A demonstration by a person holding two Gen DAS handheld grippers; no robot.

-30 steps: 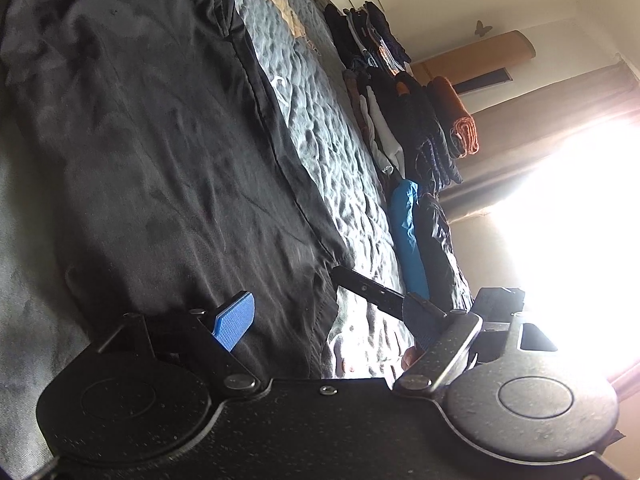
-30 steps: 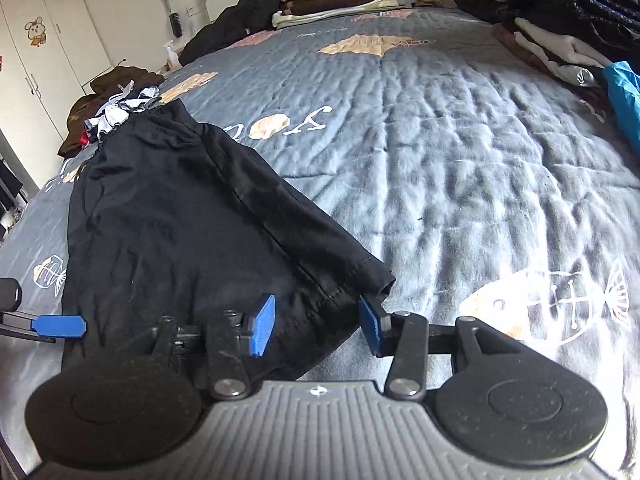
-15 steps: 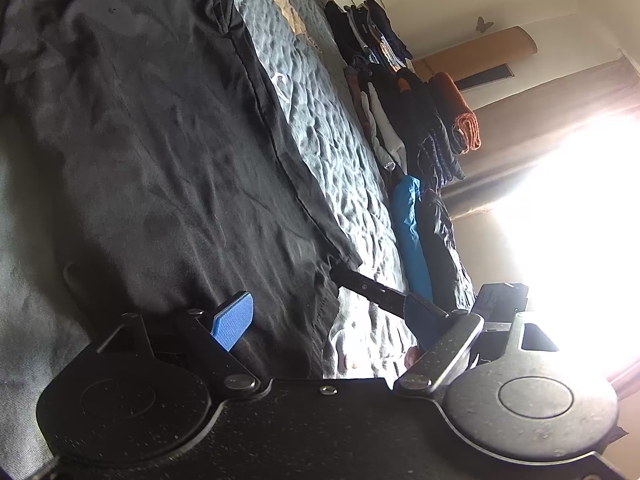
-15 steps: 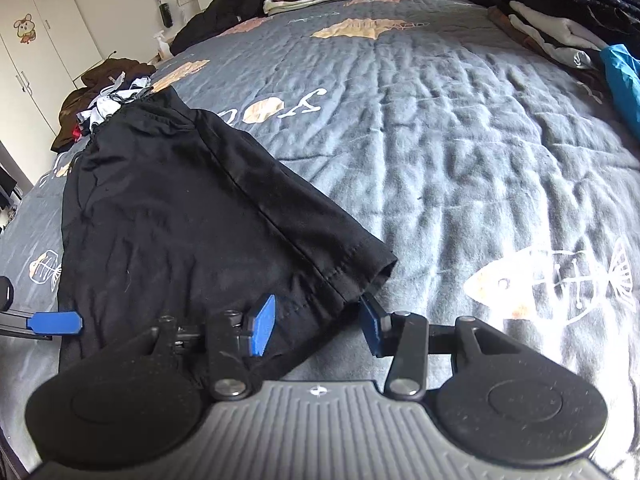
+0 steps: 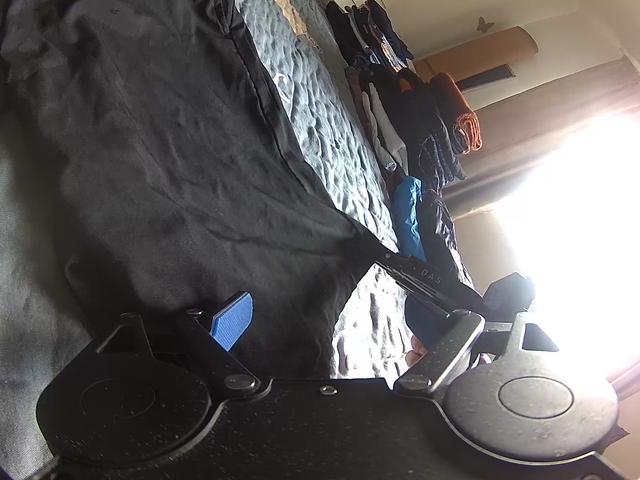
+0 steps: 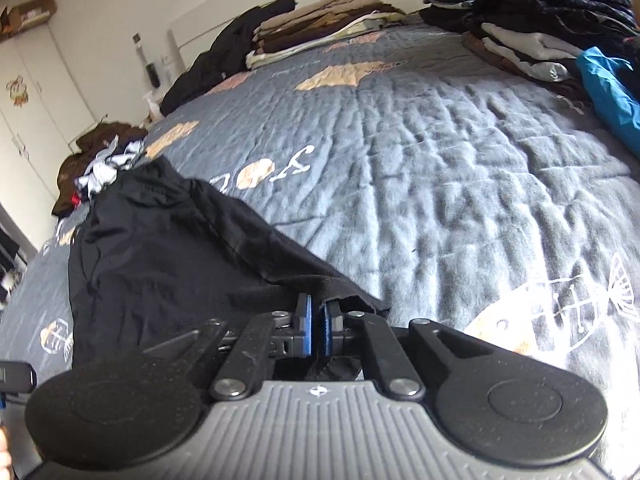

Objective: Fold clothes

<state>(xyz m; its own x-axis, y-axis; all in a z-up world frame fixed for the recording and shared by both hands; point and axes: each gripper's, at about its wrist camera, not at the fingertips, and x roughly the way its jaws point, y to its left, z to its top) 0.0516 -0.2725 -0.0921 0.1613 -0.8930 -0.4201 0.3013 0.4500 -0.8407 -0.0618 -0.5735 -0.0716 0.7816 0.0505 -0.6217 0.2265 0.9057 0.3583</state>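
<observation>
A black garment (image 5: 160,140) lies spread flat on the grey quilted bedspread (image 6: 440,160), its hem end toward me. My right gripper (image 6: 317,320) is shut on the hem corner of the black garment (image 6: 160,248), with the cloth bunched between the blue pads. In the left wrist view that right gripper (image 5: 420,276) comes in from the right and holds the hem's far corner slightly raised. My left gripper (image 5: 328,320) stands open over the near hem, with one blue pad (image 5: 232,320) above the cloth and nothing pinched. Its tip also shows at the left edge as the left gripper (image 6: 16,376).
Stacks of folded clothes (image 6: 540,12) line the bed's right side, with a blue garment (image 6: 608,88) beside them. Another folded stack (image 6: 320,28) sits at the headboard. A loose pile of clothes (image 6: 100,156) lies at the far left. A bright window (image 5: 580,200) glares on the right.
The right gripper's jaws have gone from half open to shut on the garment's hem corner, and the gripper has rolled slightly. The hem edge is now bunched and raised. The left gripper has stayed still.
</observation>
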